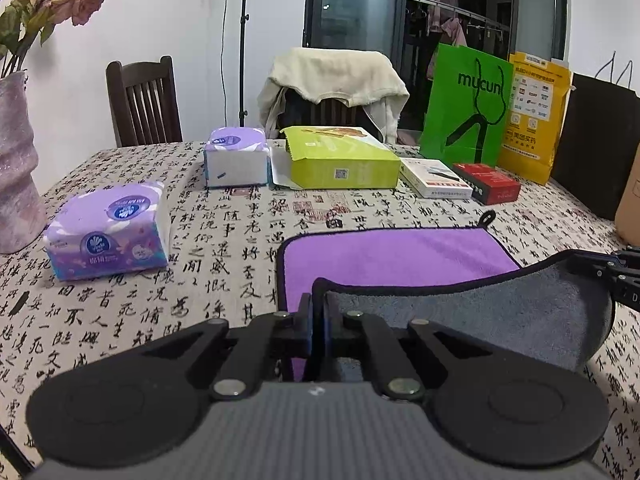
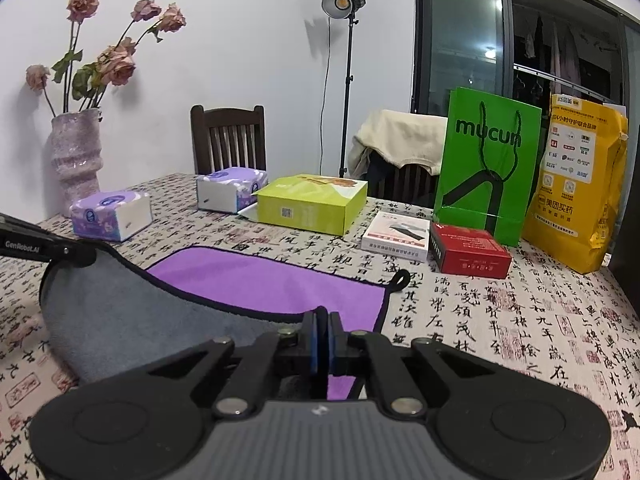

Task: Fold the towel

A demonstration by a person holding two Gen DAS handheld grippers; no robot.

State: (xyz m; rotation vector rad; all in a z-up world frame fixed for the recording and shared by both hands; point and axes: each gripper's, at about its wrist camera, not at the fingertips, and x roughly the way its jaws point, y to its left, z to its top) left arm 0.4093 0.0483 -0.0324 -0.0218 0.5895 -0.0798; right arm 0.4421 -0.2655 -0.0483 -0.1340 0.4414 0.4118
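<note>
We hold the purple microfibre towel with its grey underside and black trim (image 1: 400,256) by its two near corners. Our left black two-finger gripper (image 1: 319,312) is clamped on the near left corner, with the black hem caught between its blue-lined fingers (image 1: 308,320). Our right black two-finger gripper (image 2: 323,338) pinches the near right corner in the same way. The near edge is lifted off the calligraphy-print tablecloth (image 2: 500,320) and sags between the two grippers, showing the grey side (image 2: 120,320). The far part of the towel lies flat, purple side up, with a small black hanging loop (image 2: 401,279) at its far right corner.

Behind the towel stand two purple tissue packs (image 1: 108,228), a lime-green cardboard box (image 1: 340,158), a white flat box (image 1: 436,178) and a red box (image 2: 468,248) (these two just beside each other). At the back right stands a green paper bag printed "mucun" (image 2: 488,160).
</note>
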